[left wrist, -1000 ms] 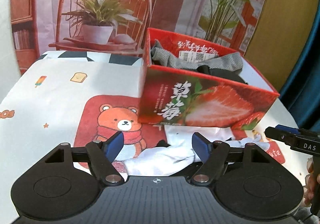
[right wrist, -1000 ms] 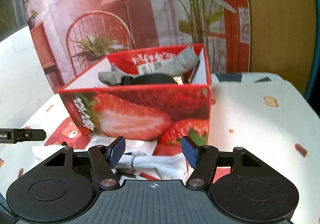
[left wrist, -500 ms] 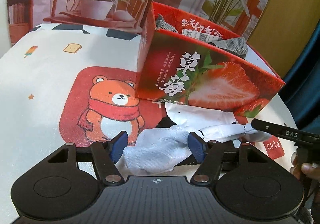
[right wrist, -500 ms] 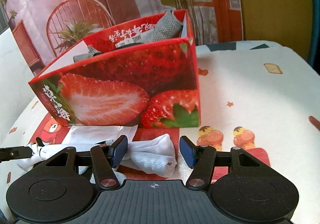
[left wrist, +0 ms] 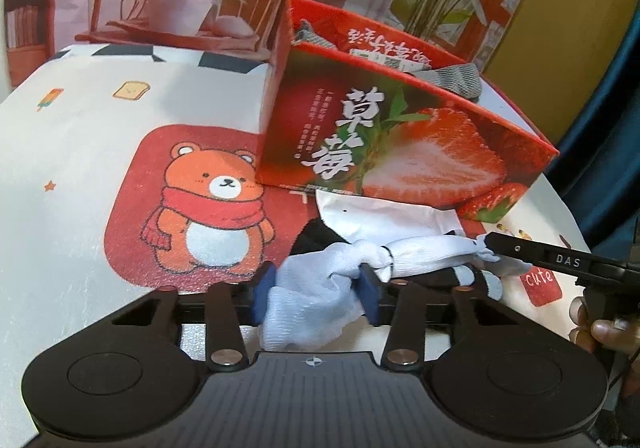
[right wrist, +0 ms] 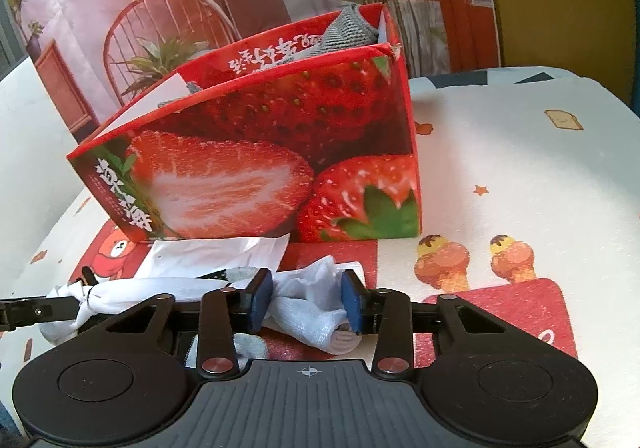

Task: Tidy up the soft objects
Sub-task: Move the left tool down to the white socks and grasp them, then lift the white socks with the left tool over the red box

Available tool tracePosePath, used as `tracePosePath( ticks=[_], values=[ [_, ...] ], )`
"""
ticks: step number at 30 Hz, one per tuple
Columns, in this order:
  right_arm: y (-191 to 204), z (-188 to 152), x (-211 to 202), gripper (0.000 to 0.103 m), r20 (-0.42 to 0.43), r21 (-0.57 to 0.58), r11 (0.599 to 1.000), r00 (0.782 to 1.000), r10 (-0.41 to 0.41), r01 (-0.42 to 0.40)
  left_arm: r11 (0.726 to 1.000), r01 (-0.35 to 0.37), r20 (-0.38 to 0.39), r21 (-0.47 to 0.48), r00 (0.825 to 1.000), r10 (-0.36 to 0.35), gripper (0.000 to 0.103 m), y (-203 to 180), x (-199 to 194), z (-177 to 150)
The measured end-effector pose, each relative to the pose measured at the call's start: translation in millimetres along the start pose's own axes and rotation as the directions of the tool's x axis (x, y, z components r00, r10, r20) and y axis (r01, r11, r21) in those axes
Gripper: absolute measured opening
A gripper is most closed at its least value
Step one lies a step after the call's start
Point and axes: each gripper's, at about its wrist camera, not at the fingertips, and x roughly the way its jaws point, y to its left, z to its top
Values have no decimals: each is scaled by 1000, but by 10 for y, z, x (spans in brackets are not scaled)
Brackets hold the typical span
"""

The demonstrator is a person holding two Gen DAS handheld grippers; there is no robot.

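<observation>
Printed tablecloth point(left wrist: 80, 151), white sock point(left wrist: 316, 300) between jaws

One strawberry box point(left wrist: 400, 151), one white sock point(left wrist: 320, 288), one white sheet point(left wrist: 380, 215). Two grippers: left point(left wrist: 316, 288), right point(right wrist: 306, 302). Grey cloth point(left wrist: 456, 77) in the box: number unclear.

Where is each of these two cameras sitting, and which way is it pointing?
Left wrist view: sits on the left gripper, facing forward along its blue-padded fingers at the white knitted sock they pinch; the person's right fingers show at the right edge.
Right wrist view: sits on the right gripper, facing forward at the sock's other end; only the left gripper's black tip shows at the left edge, no skin.
Shared: the sock, the red strawberry-printed cardboard box and the cartoon-printed tablecloth.
</observation>
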Motion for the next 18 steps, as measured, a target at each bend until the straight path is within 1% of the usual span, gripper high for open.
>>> tracePosePath(
  ticks=[1, 3, 7, 11, 18],
  values=[
    [8, -2, -6, 30, -1, -4, 1000, 1000, 4, -4, 1000, 7, 0, 4, 1000, -7, 34, -9, -9, 4],
    [34, 0, -20, 26, 0, -13, 1000, 1000, 9, -9, 1000, 26, 3, 3, 1000, -26, 31, -19, -34, 15],
    [71, -1, -48, 16, -2, -23, 1000, 1000, 20, -20, 999, 41, 18, -3, 999, -41, 25, -22, -76, 37],
    [111, -3, -82, 12, 2, -36, 999, 1000, 22, -22, 999, 43, 31, -3, 999, -43, 24, -39, -108, 45],
    [114, 8, -148, 10, 15, -33, 999, 999, 29, -28, 999, 49, 51, -8, 998, -49, 23, -57, -161, 73]
  ],
)
